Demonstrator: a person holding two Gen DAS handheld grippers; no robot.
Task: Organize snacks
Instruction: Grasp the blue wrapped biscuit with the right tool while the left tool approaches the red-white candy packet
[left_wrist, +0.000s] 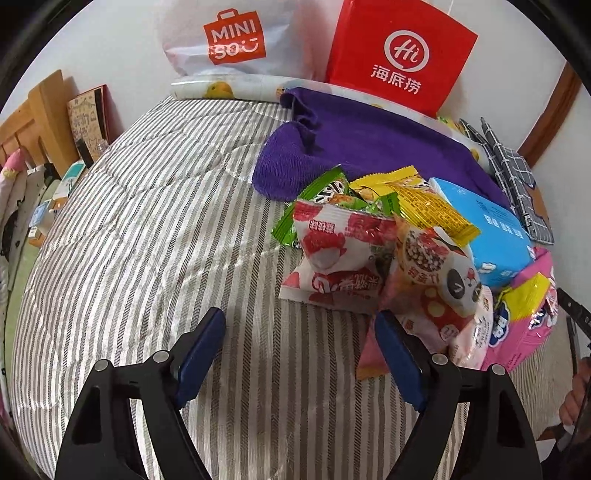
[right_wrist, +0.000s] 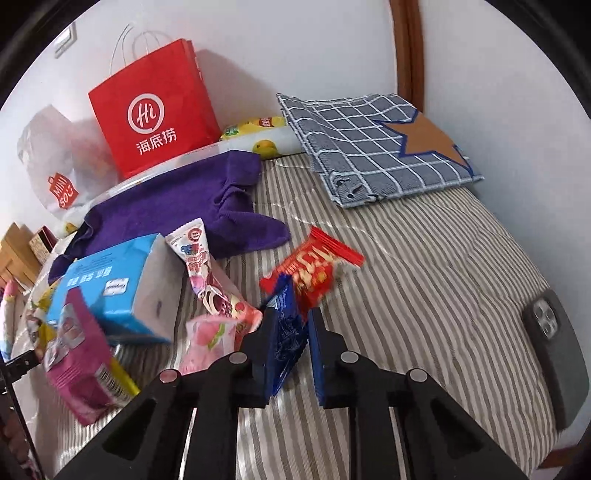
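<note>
— Snacks (left_wrist: 391, 258) lie heaped on our striped quilt (left_wrist: 155, 229), just in front of the purple towel (left_wrist: 354, 147).
— We see our right gripper (right_wrist: 291, 328) clenched on a blue packet (right_wrist: 286, 332), a red packet (right_wrist: 314, 269) just beyond it. Our left gripper (left_wrist: 299, 332) hangs released beside the heap.
</note>
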